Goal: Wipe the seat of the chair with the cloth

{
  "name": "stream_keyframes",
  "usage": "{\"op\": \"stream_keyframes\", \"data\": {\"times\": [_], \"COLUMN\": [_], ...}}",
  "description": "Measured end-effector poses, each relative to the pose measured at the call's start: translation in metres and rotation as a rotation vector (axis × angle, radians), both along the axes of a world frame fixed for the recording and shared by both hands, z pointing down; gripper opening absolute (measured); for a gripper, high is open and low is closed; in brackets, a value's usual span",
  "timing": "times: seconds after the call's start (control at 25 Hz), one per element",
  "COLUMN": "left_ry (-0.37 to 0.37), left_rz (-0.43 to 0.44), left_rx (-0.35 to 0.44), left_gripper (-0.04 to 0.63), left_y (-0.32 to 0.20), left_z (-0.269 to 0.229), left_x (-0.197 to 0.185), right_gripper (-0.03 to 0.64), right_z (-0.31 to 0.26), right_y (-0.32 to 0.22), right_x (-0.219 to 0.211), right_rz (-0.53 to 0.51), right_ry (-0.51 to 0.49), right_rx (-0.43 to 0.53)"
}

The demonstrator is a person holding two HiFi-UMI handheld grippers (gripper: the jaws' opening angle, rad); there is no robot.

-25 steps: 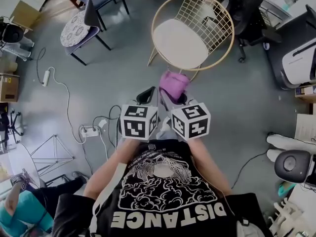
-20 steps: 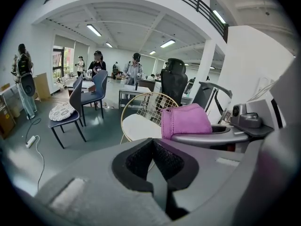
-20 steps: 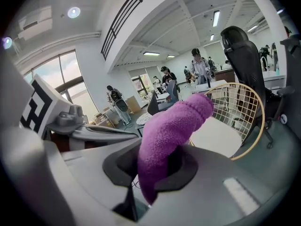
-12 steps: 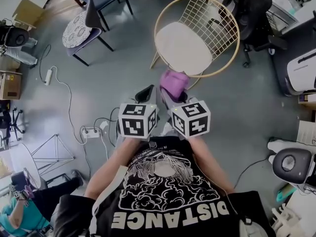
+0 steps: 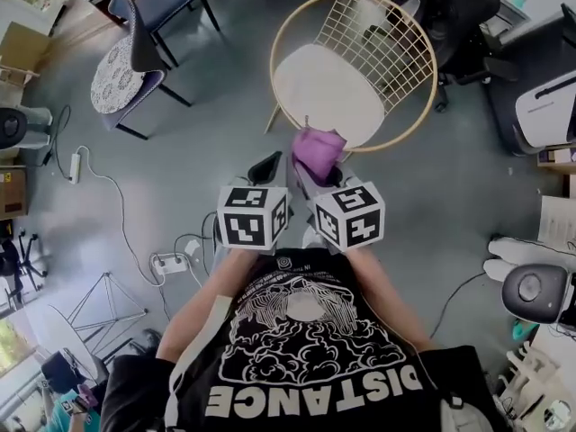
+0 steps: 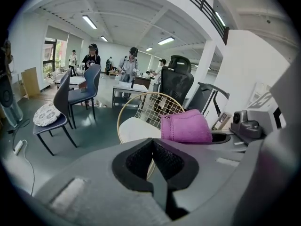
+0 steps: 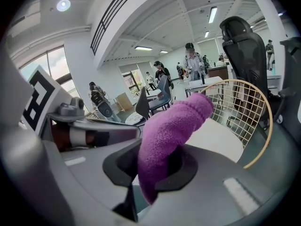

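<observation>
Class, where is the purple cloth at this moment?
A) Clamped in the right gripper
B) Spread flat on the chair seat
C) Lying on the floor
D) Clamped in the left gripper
A: the right gripper has its jaws closed on the purple cloth, as its own view shows.

The head view is looking steeply down from above the person's chest onto the round gold-wire chair with a white seat [image 5: 315, 84]. The two gripper views are riding low and facing forward, both sharing that chair and, seemingly very close, the folded purple cloth [image 7: 169, 126].
</observation>
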State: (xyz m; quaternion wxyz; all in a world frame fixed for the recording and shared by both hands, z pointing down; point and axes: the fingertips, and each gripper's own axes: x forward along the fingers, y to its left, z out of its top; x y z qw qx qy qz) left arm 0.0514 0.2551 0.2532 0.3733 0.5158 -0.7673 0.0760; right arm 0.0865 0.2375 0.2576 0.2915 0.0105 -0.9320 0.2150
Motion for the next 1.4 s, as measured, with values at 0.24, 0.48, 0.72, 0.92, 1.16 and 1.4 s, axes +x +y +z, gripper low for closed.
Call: {"op": "stream_keyframes", "data": {"times": [0.24, 0.48, 0.72, 0.92, 1.16, 1.4], "left_ry": [0.083, 0.12, 0.154, 0.175, 0.193, 0.184], "left_rz": [0.083, 0.214, 0.35, 0.453, 0.539, 0.561], "left_rx": [-0.034, -0.04, -0.059, -0.065, -0.114, -0.15], "left_gripper": [-0.008, -0.008, -0.008, -0.008, -0.006, -0.002], "left_y": [-0.014, -0.029, -0.046, -0.067, -0.091, -0.13], "left_z": [-0.002, 0.024, 0.035, 0.043, 0.059, 0.094], "left_x": [-0.076, -0.109, -0.142, -0.158, -0.158, -0.169], "right_gripper": [0.06, 0.06, 0.06, 0.06, 0.06, 0.06], "right_z": [-0.007, 0.017, 0.025, 0.037, 0.044, 0.081], "right_y": [-0.009, -0.024, -0.034, -0.043, -0.072, -0.117], "right_x": [-0.078, -0.111, -0.147, -0.158, -0.165, -0.185], "right_rz": [0.067, 0.18, 0.269, 0.354, 0.435, 0.439], "right_ry": [0.082, 0.123, 0.153, 0.172, 0.12, 0.096], "right_rx": [-0.038, -0.043, -0.071, -0.115, -0.159, -0.206]}}
